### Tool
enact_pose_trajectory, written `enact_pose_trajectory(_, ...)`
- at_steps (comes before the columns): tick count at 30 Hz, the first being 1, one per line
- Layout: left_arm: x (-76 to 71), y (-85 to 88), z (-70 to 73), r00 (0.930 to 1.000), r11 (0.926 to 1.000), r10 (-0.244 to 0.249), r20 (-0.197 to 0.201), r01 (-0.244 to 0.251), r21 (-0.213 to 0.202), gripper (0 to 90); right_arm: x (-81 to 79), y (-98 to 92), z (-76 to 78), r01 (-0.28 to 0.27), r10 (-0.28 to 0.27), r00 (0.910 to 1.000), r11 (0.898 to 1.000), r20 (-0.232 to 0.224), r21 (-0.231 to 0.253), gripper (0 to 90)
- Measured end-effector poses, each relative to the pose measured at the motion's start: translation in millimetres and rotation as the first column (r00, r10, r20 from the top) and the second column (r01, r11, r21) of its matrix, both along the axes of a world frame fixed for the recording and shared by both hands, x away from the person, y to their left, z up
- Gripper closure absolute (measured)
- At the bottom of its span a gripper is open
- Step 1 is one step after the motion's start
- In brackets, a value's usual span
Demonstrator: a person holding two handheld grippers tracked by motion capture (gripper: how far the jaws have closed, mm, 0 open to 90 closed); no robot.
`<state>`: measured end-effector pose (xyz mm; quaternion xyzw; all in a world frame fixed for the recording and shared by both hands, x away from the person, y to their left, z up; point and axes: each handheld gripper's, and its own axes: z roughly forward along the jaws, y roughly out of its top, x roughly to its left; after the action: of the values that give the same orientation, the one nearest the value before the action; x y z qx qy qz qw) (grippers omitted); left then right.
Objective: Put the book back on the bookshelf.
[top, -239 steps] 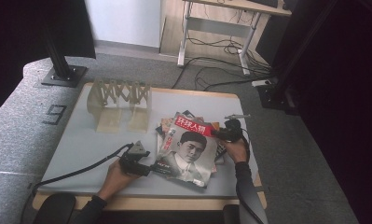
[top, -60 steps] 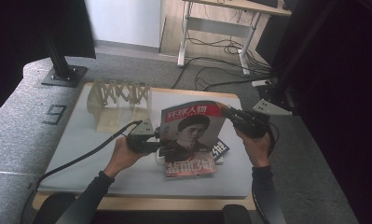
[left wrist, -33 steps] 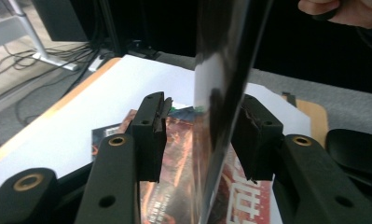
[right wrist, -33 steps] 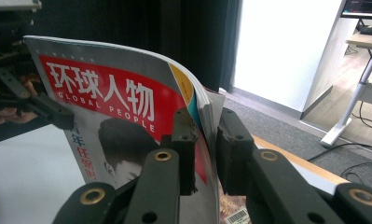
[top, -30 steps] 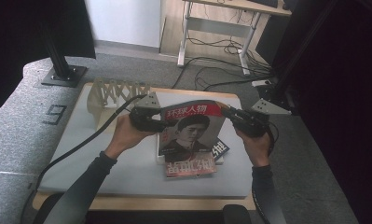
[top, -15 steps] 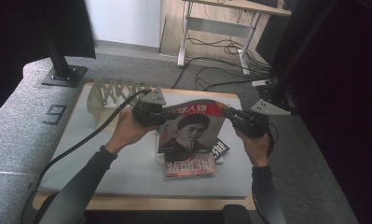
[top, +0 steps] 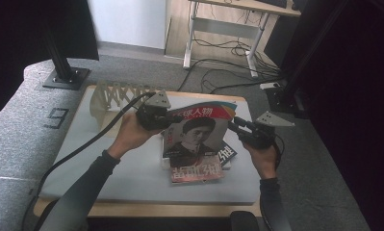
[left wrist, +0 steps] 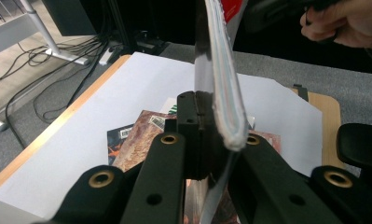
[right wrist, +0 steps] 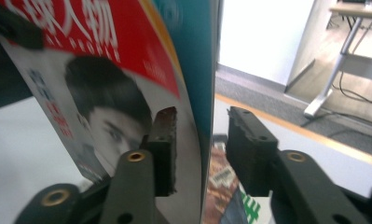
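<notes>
We found the magazine [top: 199,132] raised upright above the table [top: 132,187], its red-banded cover with a portrait facing the person. The left gripper [top: 172,117] had its jaws pressed together on the magazine's left edge, near the top; in the left gripper view the pads pinched the thin cover sheet while the thicker block of pages [left wrist: 225,93] bulged just beside them. The right gripper [top: 232,126] sat at the magazine's right edge. Its jaws had just been opening, and in the right gripper view we noted them spread, the magazine's edge [right wrist: 200,93] standing between the pads with a clear gap to the right-hand pad. Below the raised magazine, a small stack of other magazines [top: 197,169] lay flat on the white mat. A pale lattice rack [top: 115,94] stood at the far left of the table, well apart from the work.
</notes>
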<state>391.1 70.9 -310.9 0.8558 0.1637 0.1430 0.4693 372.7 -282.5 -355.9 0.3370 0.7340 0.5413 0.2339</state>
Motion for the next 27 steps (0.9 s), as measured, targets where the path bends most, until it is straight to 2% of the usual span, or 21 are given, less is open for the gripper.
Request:
enact_pose_trajectory(7,-0.1,0.5,0.0,0.9999,0.9999,-0.013,0.002,0.013,0.005,86.3,1.0,-3.7,-24.3,0.042,-0.044,0.998,0.998,-0.047,-0.04,46.6)
enact_pose_trajectory(12,-0.5,1.1,-0.2,0.9998,0.9998,-0.02,0.009,0.02,0.009,86.3,1.9,-5.3,-42.3,0.075,-0.082,0.9921,0.994,-0.094,-0.08,38.4)
enact_pose_trajectory(19,0.3,1.5,0.5,1.0,0.9998,-0.003,0.001,0.003,0.017,86.3,2.6,-9.3,-72.4,0.116,-0.137,0.9786,0.983,-0.153,-0.143,27.3)
enact_pose_trajectory(25,1.3,2.5,1.2,0.9999,0.9994,0.017,-0.001,-0.017,0.031,86.3,1.8,-12.5,-96.3,0.129,-0.167,0.9639,0.975,-0.207,-0.183,20.1)
enact_pose_trajectory(26,1.3,2.7,1.2,0.9999,0.9993,0.017,0.0,-0.017,0.033,86.3,1.7,-12.4,-103.4,0.137,-0.182,0.9572,0.97,-0.225,-0.201,15.6)
enact_pose_trajectory(27,1.2,2.7,1.2,0.9999,0.9993,0.017,0.002,-0.017,0.034,86.3,1.7,-12.4,-103.4,0.137,-0.182,0.9572,0.97,-0.225,-0.201,15.6)
